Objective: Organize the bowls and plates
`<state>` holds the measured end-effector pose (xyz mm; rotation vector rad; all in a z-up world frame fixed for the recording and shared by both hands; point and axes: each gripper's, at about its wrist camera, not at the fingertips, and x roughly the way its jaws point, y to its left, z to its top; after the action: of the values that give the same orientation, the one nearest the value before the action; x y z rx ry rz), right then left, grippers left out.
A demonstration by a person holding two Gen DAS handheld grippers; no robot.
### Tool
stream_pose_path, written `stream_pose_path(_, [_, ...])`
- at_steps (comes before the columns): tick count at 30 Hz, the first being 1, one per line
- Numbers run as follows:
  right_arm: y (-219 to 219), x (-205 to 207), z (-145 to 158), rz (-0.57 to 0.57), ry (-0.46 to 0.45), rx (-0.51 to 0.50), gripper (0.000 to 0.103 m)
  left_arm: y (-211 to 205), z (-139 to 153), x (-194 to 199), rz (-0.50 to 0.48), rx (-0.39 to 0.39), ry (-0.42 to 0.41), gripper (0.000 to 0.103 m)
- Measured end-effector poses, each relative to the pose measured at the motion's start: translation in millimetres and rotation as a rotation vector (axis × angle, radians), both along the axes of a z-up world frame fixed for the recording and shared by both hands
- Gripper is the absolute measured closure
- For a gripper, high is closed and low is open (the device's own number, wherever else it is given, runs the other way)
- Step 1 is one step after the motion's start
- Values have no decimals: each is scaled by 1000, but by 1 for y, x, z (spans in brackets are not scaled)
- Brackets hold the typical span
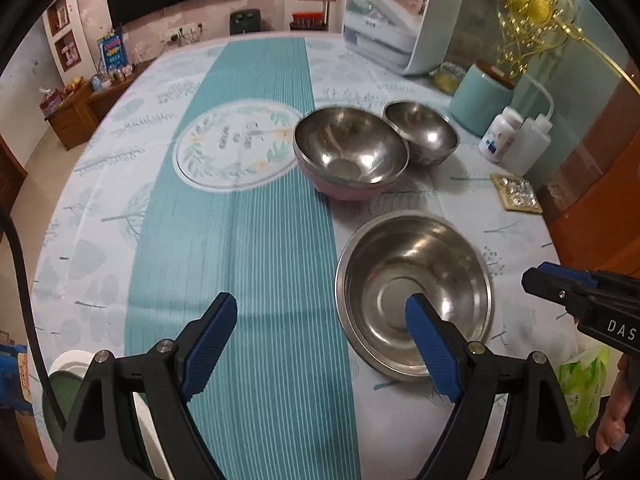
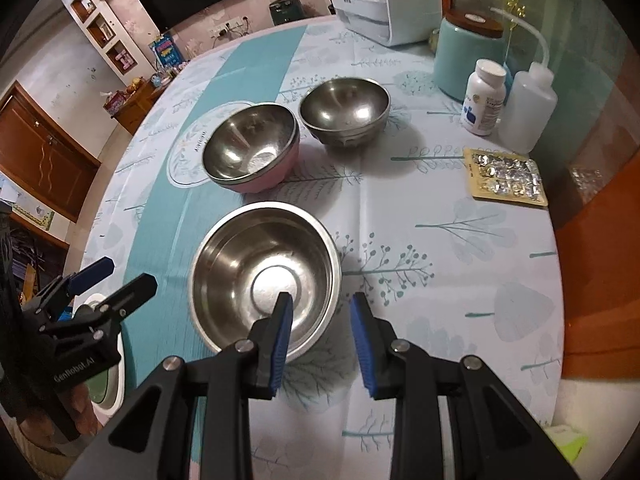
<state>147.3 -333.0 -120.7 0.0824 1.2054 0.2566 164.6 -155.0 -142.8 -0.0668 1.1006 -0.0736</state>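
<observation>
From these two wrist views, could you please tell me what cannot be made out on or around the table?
- Pill bottle label: too small and blurred, both views.
- White-rimmed dish off the table edge: mostly hidden by the left claw, cut off by it in the right wrist view too.
- Green packet: hidden behind the right claw's frame, left wrist view.

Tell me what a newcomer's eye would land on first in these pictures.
Three shiny steel bowls on the teal, leaf-printed tablecloth: the wide bowl nearest the cameras, the pink-sided bowl behind it, and the small bowl to that one's right. Next come the blue-padded grippers in the foreground, the left gripper spread wide, the right gripper narrower, both empty. Bottles and a foil pill sheet sit at the right edge.
</observation>
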Motion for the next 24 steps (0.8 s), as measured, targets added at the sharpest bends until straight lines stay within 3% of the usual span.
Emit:
stream_pose_path(12, [-1,34,-51,-27,129,-27,73,0,-51,31,-5,-85,149,23])
stream_pose_path(17, [-1,38,-63,-31,181,-17,74,-4,-67,39,-34,-127,225,52])
stream_pose_path(18, [-1,38,-64,-28,183,-19,78,-5,-70,41,-35,-135,240,56])
stream_pose_path(21, [4,37,-63,-3,186,7,93,-5,-77,43,-39,-168,273,82])
stream_pose_path(22, [6,37,-63,0,183,2,93,-5,-79,43,-40,-173,280,92])
stream_pose_path(24, [9,36,-62,6,176,-20,93,-5,-80,42,-39,-176,283,92])
